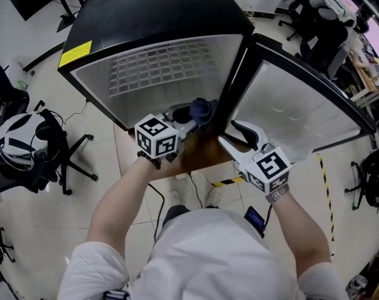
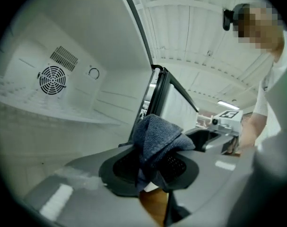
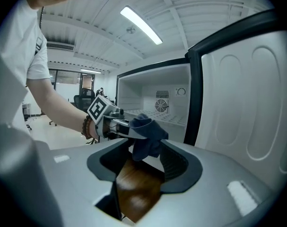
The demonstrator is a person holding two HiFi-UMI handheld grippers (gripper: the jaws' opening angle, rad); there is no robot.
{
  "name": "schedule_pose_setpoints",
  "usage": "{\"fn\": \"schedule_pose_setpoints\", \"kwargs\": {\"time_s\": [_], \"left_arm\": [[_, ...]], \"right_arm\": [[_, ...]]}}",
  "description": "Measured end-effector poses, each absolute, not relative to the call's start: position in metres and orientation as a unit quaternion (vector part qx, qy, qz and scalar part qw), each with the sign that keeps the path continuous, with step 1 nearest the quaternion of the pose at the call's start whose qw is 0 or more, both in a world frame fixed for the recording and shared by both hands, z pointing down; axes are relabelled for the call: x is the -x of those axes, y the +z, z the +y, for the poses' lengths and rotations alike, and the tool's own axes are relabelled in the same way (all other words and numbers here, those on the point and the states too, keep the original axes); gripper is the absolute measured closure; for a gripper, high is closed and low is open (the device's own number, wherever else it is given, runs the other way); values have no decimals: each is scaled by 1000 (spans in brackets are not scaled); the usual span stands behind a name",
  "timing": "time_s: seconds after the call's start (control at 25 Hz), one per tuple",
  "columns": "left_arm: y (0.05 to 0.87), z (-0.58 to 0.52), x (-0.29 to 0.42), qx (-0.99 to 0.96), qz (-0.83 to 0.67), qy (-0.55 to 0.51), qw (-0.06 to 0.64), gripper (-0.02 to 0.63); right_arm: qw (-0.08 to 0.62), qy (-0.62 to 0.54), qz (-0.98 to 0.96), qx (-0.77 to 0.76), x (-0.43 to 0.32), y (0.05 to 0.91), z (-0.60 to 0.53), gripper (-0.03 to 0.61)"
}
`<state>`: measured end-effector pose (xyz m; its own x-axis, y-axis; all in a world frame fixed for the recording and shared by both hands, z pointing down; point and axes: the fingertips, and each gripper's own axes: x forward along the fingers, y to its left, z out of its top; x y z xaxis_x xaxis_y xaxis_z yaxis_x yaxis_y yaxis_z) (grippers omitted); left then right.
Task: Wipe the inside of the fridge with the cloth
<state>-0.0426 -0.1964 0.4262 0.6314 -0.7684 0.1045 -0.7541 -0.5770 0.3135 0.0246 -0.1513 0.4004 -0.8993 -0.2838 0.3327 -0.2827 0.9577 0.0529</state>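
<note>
**Cloth in left gripper at fridge mouth**

Left gripper clamped on the dark blue cloth, which is bunched between its pads. Cloth sits at the open front of the black mini fridge, low, near the hinge side. Right gripper: jaws apart, nothing pinched, cloth just beyond them. Door swung wide. White wire shelf inside. Fridge stands on a wooden table.

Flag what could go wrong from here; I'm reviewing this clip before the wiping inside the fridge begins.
1. The left claw pinches only a fold of the bunched cloth; pressed against the fridge it might pull free.
2. The wire shelf could snag the loose part of the cloth.
3. The open, empty right claw hangs near the door and might knock it.
</note>
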Motion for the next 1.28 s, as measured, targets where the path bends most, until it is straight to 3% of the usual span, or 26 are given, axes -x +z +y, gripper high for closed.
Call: {"fn": "schedule_pose_setpoints", "kwargs": {"time_s": [0.2,0.44,1.0,1.16,1.28], "left_arm": [[412,-173,36,-921,-342,-25,187,508],[401,-148,20,-946,-264,-6,190,506],[387,-122,-28,-963,-176,8,203,483],[387,-115,-41,-965,-142,13,221,426],[385,-110,-50,-966,-115,15,232,378]], "right_arm": [[181,-27,-975,-125,-13,391,-140,309],[209,-69,-969,-109,0,390,-121,279],[224,-90,-958,-152,-8,398,-113,279],[227,-90,-955,-167,-18,402,-116,283],[223,-81,-955,-180,-28,403,-121,341]]}}
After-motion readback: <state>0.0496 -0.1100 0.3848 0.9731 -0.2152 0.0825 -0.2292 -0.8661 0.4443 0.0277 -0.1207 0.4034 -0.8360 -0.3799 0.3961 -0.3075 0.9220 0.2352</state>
